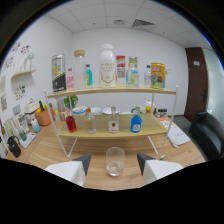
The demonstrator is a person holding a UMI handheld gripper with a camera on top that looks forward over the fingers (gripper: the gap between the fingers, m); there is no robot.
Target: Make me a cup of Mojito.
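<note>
Because thin, slick and breakable, glass on bench best taken low around its wall; claw open, glass standing between fingers.

Clear empty drinking glass: one, on the wooden bench
Small bottles on the lower shelf of the white wire rack: four — red, clear, red-labelled, blue
Large white bottle: one, top shelf
</note>
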